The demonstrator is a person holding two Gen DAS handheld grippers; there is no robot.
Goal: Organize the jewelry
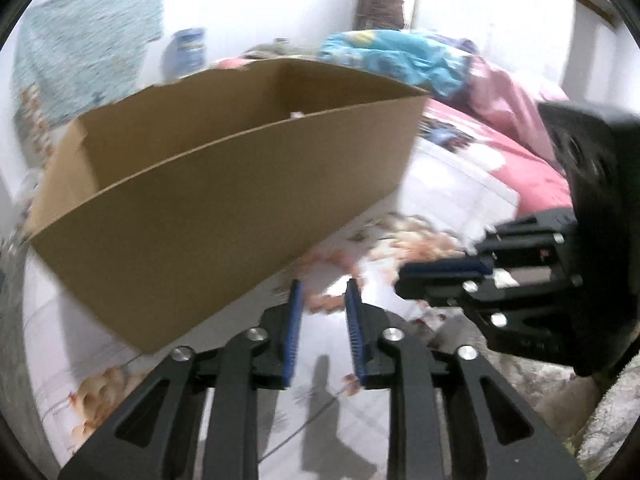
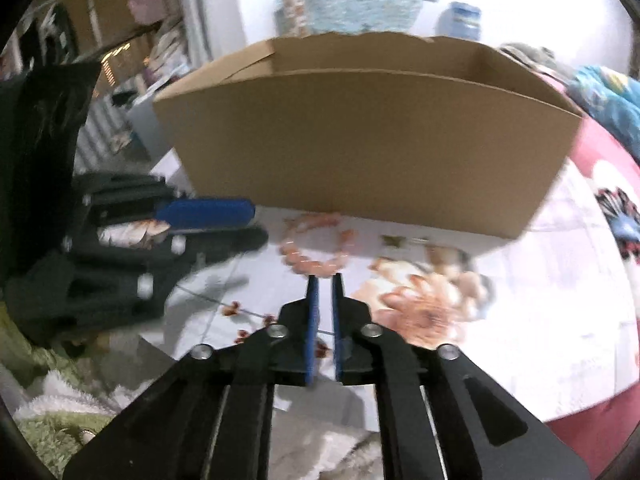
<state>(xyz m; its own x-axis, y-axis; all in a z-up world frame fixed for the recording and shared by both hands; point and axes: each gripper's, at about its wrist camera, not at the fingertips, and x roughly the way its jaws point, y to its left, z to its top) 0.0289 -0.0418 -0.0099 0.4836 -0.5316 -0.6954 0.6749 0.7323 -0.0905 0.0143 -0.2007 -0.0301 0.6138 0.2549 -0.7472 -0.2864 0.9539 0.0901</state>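
An open brown cardboard box [image 1: 200, 208] [image 2: 360, 152] stands on the floral bedsheet, just beyond both grippers. A pink bead bracelet [image 2: 312, 252] lies on the sheet in front of the box, right ahead of my right gripper [image 2: 325, 278] [image 1: 440, 276]. That gripper's blue pads stand a narrow gap apart. A thin chain with small red beads [image 2: 240, 314] runs across the sheet and crosses that gap; whether the pads touch it I cannot tell. My left gripper [image 1: 324, 284] [image 2: 256, 224] is open with nothing between its pads, close to the box's near corner.
A blue and pink heap of bedding [image 1: 420, 60] lies behind the box. A fluffy green-white blanket [image 2: 60, 412] covers the near edge. A blue-white container [image 2: 460, 20] stands at the wall. Shelves [image 2: 120, 60] are at the far left. A person [image 1: 388, 4] shows far back.
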